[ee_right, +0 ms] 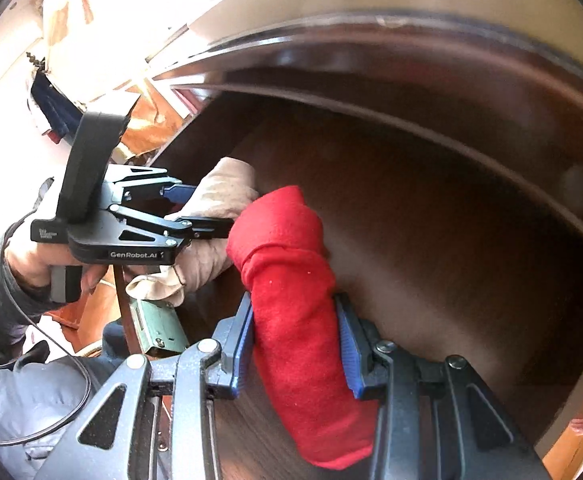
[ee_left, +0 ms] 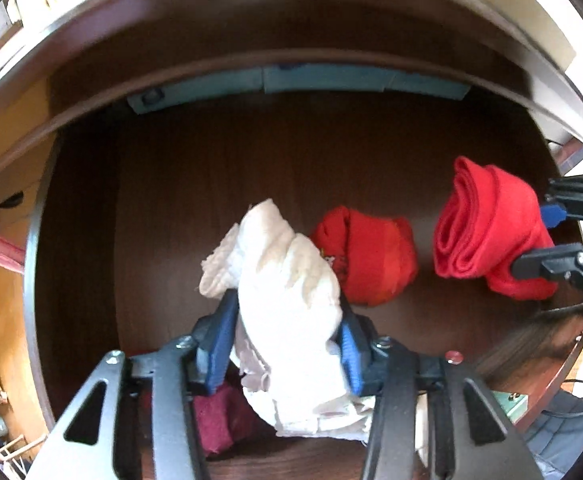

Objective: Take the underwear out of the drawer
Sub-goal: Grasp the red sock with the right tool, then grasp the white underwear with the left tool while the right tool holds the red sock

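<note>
My left gripper [ee_left: 287, 320] is shut on a white rolled underwear [ee_left: 287, 280] and holds it above the dark brown drawer floor [ee_left: 211, 184]. My right gripper [ee_right: 295, 340] is shut on a red rolled underwear [ee_right: 291, 272]; in the left wrist view it shows at the right, the red roll [ee_left: 487, 236] held by the right gripper [ee_left: 539, 240]. A second red underwear [ee_left: 371, 256] lies on the drawer floor between them. A dark red garment [ee_left: 219, 416] lies under my left fingers. In the right wrist view the left gripper [ee_right: 207, 208] holds the white piece [ee_right: 219, 200].
The drawer's back wall carries a light blue strip [ee_left: 299, 84]. The drawer's left wall [ee_left: 47, 240] and right rim [ee_left: 571, 352] bound the space. A green metal lock plate [ee_right: 155, 328] sits on the drawer's front edge. The cabinet top [ee_right: 411, 40] overhangs the drawer.
</note>
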`<state>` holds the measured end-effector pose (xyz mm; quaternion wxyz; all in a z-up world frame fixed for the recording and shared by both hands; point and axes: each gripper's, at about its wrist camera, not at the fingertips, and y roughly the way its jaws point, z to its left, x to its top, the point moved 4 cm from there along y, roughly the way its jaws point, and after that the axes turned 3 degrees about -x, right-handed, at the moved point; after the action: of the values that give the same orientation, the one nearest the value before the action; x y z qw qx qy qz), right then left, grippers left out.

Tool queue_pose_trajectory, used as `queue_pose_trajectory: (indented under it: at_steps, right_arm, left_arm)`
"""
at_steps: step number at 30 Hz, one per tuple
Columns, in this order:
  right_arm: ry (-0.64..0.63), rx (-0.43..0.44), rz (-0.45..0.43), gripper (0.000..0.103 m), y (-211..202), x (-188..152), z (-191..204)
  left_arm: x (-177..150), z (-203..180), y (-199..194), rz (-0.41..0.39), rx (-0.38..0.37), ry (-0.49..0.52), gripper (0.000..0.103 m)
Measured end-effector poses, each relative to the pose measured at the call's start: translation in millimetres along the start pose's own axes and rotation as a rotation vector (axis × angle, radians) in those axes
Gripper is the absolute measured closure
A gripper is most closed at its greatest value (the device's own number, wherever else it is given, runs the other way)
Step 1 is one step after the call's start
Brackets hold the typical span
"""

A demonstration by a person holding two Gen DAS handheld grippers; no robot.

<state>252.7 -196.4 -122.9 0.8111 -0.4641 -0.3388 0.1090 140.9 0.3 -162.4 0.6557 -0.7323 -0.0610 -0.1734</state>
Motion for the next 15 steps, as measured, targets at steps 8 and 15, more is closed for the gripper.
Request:
queue_pose_trajectory:
  at_steps: [8, 15]
  right_arm:
    - [-0.021, -0.024, -0.074, 0.063, -17, -2, 0]
    - [-0.025, -0.029, -0.149, 0.063, -36, -6, -2]
  left_arm:
    - [-13, 2, -24, -0.143, -0.016, -0.040, 0.063]
    - [-22, 18, -53, -0.234, 0.015, -0.063, 0.063]
